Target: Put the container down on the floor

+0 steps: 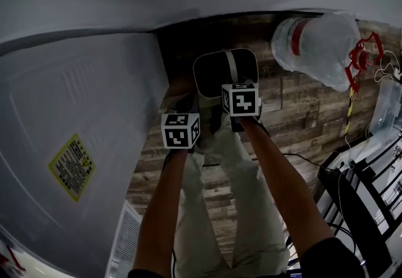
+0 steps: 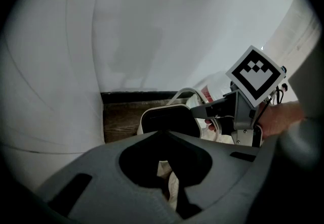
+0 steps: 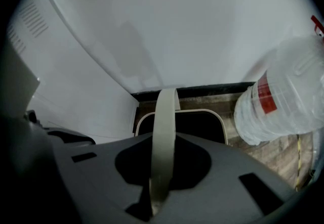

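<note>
The container [image 1: 225, 71] is a dark bin with a beige rim and a beige strap handle [image 3: 164, 137], hanging just above the wood-look floor [image 1: 295, 107] beside a white wall. My right gripper [image 3: 154, 203] is shut on that handle, which runs up between its jaws; its marker cube [image 1: 241, 99] shows over the bin. In the left gripper view the bin [image 2: 167, 119] sits ahead and lower. My left gripper [image 2: 169, 187] is closed on a pale crumpled piece [image 2: 171, 183], like cloth or a liner; what it belongs to is hidden.
A large clear water bottle [image 1: 314, 44] with a red label lies on the floor right of the bin. A white appliance [image 1: 75, 132] with a yellow sticker [image 1: 72, 165] fills the left. Black racks and cables [image 1: 364, 195] crowd the right edge.
</note>
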{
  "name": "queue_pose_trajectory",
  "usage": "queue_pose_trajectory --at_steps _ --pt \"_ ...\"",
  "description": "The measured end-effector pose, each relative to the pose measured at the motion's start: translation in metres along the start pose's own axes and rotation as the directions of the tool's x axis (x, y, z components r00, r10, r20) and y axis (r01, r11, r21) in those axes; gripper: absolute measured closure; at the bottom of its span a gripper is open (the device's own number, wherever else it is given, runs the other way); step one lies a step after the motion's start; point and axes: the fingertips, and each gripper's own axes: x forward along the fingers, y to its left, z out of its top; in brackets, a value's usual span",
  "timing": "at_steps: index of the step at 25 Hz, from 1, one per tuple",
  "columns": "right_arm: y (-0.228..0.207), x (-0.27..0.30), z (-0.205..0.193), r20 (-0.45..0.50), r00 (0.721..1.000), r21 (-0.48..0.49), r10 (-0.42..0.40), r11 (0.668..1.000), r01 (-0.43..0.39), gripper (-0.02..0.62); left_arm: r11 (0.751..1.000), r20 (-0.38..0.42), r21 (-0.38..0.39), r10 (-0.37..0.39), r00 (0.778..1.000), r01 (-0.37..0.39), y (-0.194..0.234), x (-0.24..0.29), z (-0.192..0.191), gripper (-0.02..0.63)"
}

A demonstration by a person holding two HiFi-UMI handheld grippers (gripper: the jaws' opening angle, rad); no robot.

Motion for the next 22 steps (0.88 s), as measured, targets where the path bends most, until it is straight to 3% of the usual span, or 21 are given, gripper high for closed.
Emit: queue_pose_trajectory --at_steps 7,22 --pt "-0.001 0.0 0.009 0.001 1.0 -0.004 0.001 1.0 -0.001 0.561 0.999 0.001 -0.034 0.002 1.0 -0.002 0.003 0.005 -0.001 0.591" --pt "-0.002 0.001 0.02 0.032 0.999 -0.005 -0.007 1.0 0.007 0.561 1.0 -0.007 -0.022 -0.002 1.0 0.002 0.001 0.003 -0.005 0.591"
